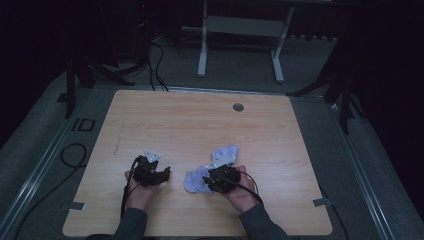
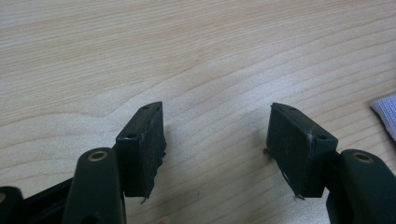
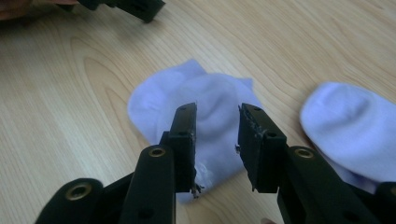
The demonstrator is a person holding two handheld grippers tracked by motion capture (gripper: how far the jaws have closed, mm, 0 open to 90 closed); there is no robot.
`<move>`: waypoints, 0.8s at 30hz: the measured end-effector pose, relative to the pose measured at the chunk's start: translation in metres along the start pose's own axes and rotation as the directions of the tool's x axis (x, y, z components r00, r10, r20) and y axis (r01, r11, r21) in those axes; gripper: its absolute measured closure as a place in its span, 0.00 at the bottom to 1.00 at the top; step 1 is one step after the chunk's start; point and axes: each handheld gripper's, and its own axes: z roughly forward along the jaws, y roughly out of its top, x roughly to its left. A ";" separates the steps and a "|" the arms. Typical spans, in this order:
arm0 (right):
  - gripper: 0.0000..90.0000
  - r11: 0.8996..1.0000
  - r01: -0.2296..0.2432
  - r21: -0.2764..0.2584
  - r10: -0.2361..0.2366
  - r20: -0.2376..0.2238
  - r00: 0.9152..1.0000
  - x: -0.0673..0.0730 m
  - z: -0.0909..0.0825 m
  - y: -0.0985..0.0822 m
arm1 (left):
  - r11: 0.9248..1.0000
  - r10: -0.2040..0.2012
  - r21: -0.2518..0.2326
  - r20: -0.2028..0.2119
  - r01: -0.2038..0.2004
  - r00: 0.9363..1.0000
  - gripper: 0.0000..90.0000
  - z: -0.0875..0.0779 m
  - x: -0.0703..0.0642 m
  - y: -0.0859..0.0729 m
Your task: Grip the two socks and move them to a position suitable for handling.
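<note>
Socks (image 1: 212,170) (pale lilac, two of them) are seen lying on the wooden worktop (image 1: 200,120), near its front edge and right of centre. At the left, the left tool (image 2: 217,140) is held over bare wood with its jaws spread wide and nothing between them. Further right, the right tool (image 3: 217,135) is poised above the nearer sock (image 3: 205,112), its jaws partly apart, with no cloth pinched; the other sock (image 3: 350,126) lies just beside it.
</note>
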 end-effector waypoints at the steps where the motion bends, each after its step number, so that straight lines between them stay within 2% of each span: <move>1: 0.75 1.000 0.000 0.000 0.000 0.000 1.000 0.000 0.000 0.000 | 1.000 0.000 0.000 0.000 0.000 1.000 0.42 0.000 0.000 0.000; 4: 0.78 1.000 0.019 0.013 -0.019 -0.020 1.000 0.007 0.008 0.008 | 1.000 0.000 0.000 0.000 0.000 1.000 0.42 0.000 0.000 0.000; 11: 0.84 0.999 0.031 0.040 -0.029 -0.049 0.998 0.016 0.024 0.020 | 1.000 0.000 -0.001 0.001 0.000 1.000 0.42 0.000 0.000 0.000; 15: 0.82 0.997 0.023 0.068 -0.019 -0.053 0.998 0.016 0.035 0.022 | 1.000 0.000 -0.001 0.001 0.000 1.000 0.42 0.000 0.000 0.000; 19: 0.79 0.994 -0.010 0.111 0.019 -0.087 0.996 0.012 0.050 0.022 | 1.000 0.001 -0.001 0.002 -0.001 1.000 0.42 0.000 0.000 0.000; 21: 0.78 0.991 -0.019 0.132 0.031 -0.089 0.996 0.012 0.056 0.020 | 1.000 0.003 0.005 0.003 -0.003 1.000 0.42 0.000 -0.001 0.000; 24: 0.78 0.991 -0.029 0.127 0.041 -0.091 0.995 0.012 0.058 0.018 | 1.000 0.006 0.007 0.003 -0.006 1.000 0.44 -0.001 -0.002 0.001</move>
